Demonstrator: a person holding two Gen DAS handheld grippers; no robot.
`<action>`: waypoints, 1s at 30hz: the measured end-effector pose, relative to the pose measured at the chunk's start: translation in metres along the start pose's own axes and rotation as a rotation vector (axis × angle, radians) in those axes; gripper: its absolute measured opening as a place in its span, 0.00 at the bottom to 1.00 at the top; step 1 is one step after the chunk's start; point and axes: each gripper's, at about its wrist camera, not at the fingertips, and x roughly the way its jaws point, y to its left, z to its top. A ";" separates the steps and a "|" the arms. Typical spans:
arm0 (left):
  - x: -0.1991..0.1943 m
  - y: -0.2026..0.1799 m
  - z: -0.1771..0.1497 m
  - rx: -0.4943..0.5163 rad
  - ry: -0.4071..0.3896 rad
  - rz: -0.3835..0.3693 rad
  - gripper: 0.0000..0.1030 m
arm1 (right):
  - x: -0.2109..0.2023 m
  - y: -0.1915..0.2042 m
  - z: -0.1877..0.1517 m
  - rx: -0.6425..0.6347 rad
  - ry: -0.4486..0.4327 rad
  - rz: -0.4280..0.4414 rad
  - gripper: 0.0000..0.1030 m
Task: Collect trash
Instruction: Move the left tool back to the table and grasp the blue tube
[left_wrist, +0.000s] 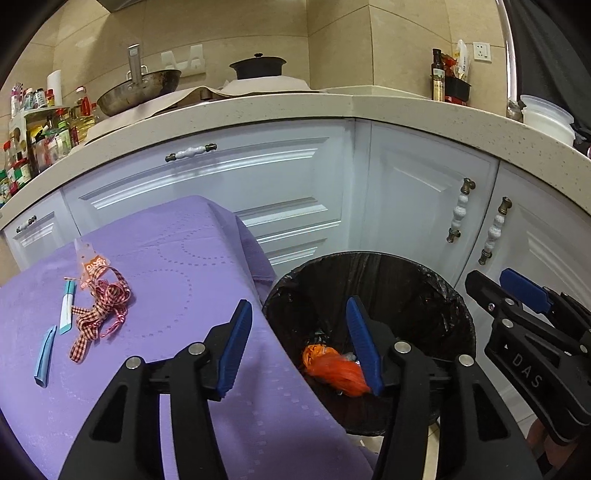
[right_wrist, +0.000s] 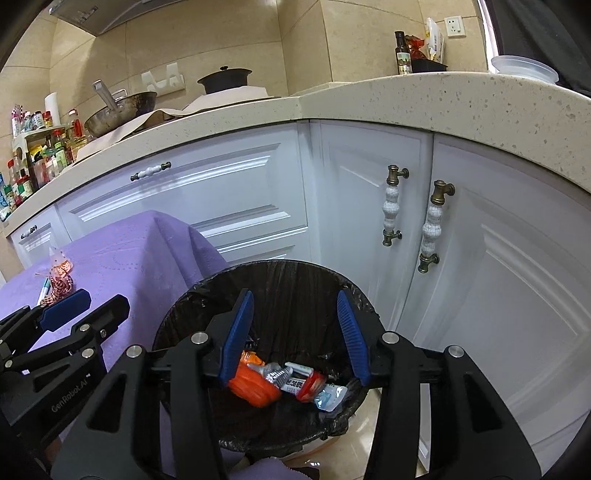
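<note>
1. My right gripper (right_wrist: 295, 332) hung over the black bin (right_wrist: 184, 295), jaws apart and empty.
2. My left gripper (left_wrist: 299, 345), jaws also apart, held nothing.
3. Orange wrapper (right_wrist: 251, 387) lay in the bin, lower centre.
4. Checked ribbon (left_wrist: 99, 314) sat on the purple cloth (left_wrist: 184, 258), left.

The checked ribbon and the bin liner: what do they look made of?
The checked ribbon looks like woven fabric, matte, red and white; it lies in limp loops on the purple cloth. The bin liner looks like thin black plastic film: it is crinkled and faintly glossy where it folds over the rim of the trash bin.
</note>
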 end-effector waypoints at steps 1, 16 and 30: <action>-0.001 0.002 0.000 -0.003 -0.001 0.001 0.53 | -0.001 0.001 0.000 -0.002 -0.003 -0.002 0.45; -0.028 0.078 -0.016 -0.086 0.002 0.129 0.57 | -0.010 0.058 -0.001 -0.039 0.003 0.097 0.45; -0.044 0.195 -0.047 -0.257 0.081 0.325 0.57 | -0.020 0.174 -0.008 -0.156 0.030 0.292 0.45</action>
